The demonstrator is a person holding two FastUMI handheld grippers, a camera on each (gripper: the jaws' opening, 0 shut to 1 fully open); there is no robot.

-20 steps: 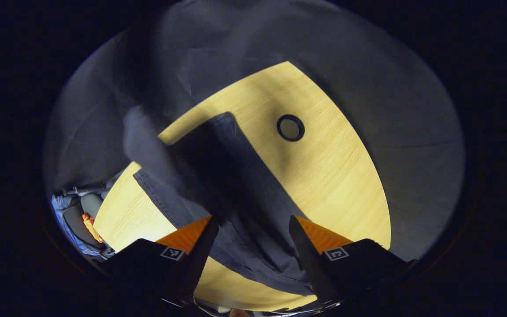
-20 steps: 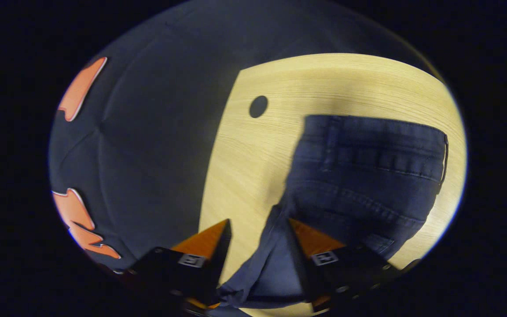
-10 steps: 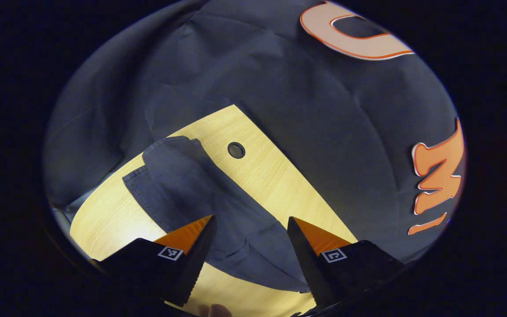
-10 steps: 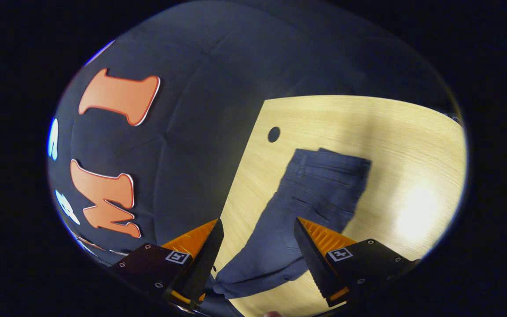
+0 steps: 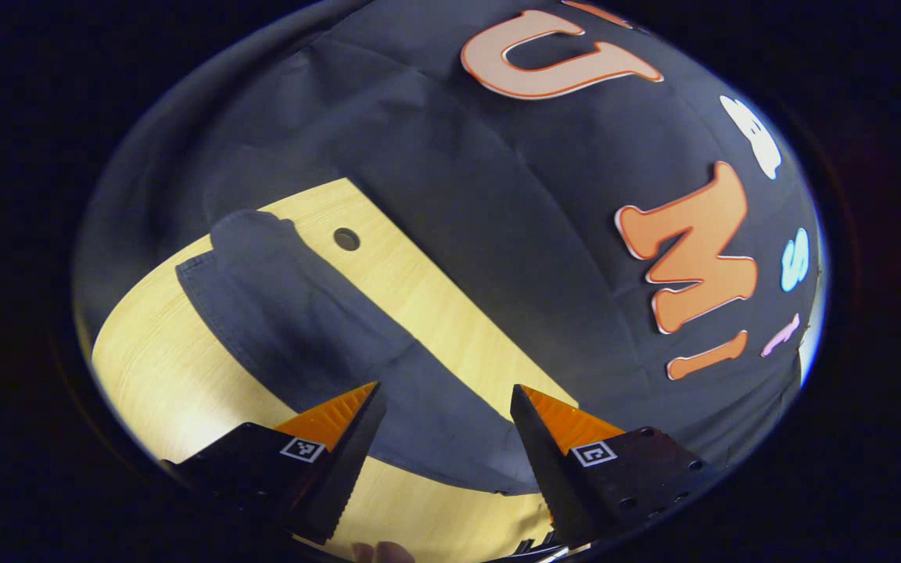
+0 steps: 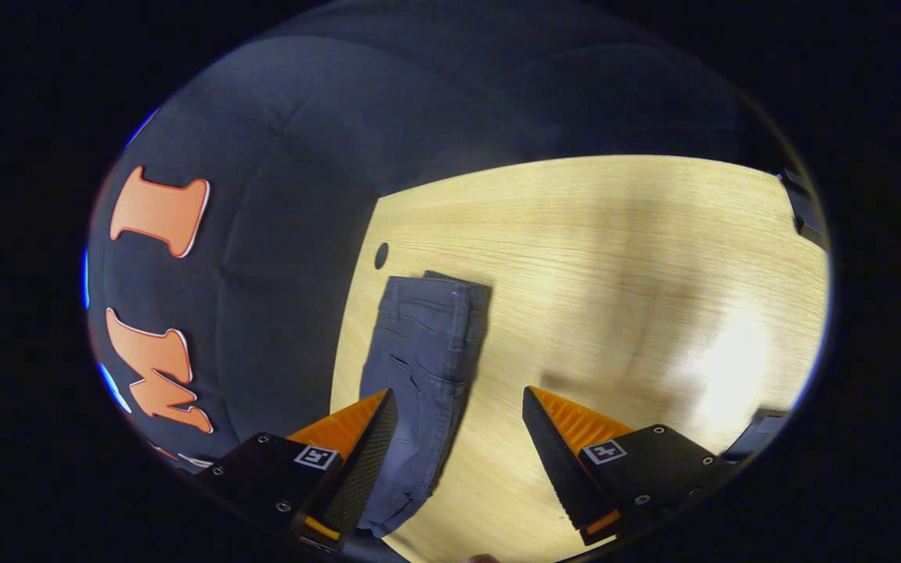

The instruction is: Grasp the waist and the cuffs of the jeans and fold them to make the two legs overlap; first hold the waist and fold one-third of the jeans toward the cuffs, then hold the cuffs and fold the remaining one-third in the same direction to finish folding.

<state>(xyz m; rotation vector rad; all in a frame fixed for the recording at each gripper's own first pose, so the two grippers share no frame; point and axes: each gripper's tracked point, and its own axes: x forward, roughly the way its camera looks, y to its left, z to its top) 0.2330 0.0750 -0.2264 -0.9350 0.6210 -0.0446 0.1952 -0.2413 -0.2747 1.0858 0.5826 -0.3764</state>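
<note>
Dark blue jeans [image 5: 317, 344] lie flat on the light wooden table [image 5: 153, 367] in a long strip, one leg laid over the other. In the right gripper view the jeans [image 6: 419, 360] run away from me, with the waist end [image 6: 435, 293] farthest off near the table's back edge. My left gripper [image 5: 444, 407] hangs open above the near part of the jeans, touching nothing. My right gripper [image 6: 458, 410] is open too, raised over the table, with its left finger over the edge of the jeans.
A small round hole [image 5: 346, 238] sits in the table near the far end of the jeans, also seen as the hole [image 6: 381, 256]. The black cloth wall [image 5: 513, 203] stands close behind the table. Dark items [image 6: 802, 211] lie at the right table edge.
Both grippers have let go of the jeans and risen away from the table. The jeans now look smaller and lie flat, and more of the wall shows.
</note>
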